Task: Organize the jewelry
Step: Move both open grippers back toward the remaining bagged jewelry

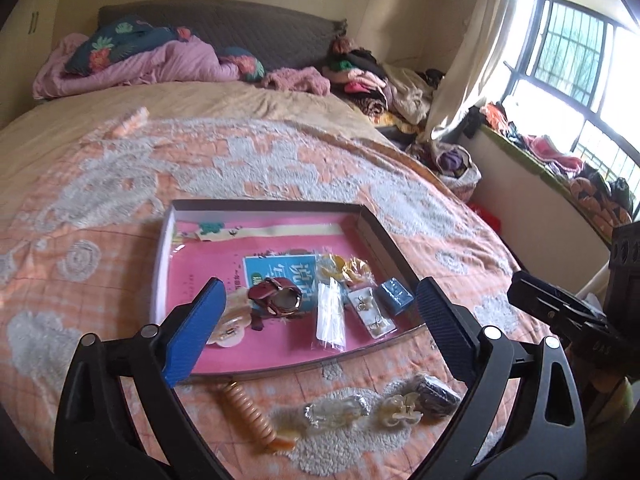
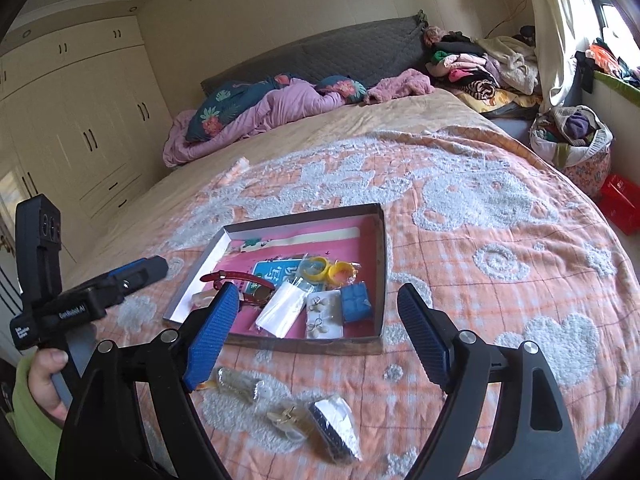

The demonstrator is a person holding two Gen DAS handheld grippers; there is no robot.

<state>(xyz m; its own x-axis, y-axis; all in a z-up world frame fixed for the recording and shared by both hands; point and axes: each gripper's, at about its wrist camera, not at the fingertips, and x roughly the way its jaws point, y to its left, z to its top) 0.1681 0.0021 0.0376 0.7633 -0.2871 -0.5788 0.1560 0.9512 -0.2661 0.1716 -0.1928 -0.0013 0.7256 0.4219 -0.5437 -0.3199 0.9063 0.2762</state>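
Left wrist view: left hand-held gripper [image 1: 320, 328], jaws spread wide, nothing between the pads, above the near edge of a shallow box [image 1: 168, 240] on the bed [image 1: 280, 160]. Box contents: red watch [image 1: 276, 298], 2 yellow rings [image 1: 344, 266], clear packet [image 1: 330, 316], earring card [image 1: 370, 312], blue case [image 1: 395, 296], pale shell-like piece [image 1: 230, 326]. On the bedspread outside, near the box's near edge: coiled peach band [image 1: 246, 410], clear clip [image 1: 336, 412], cream claw clip [image 1: 400, 412], dark wrapped item [image 1: 438, 394].

Right wrist view: right hand-held gripper [image 2: 312, 336], jaws spread, empty, over the same box [image 2: 378, 280]. Left hand [image 2: 46, 380] holds the other tool at the left edge. Outside the box: clear clip [image 2: 240, 384], claw clip [image 2: 286, 420], wrapped item [image 2: 334, 420].
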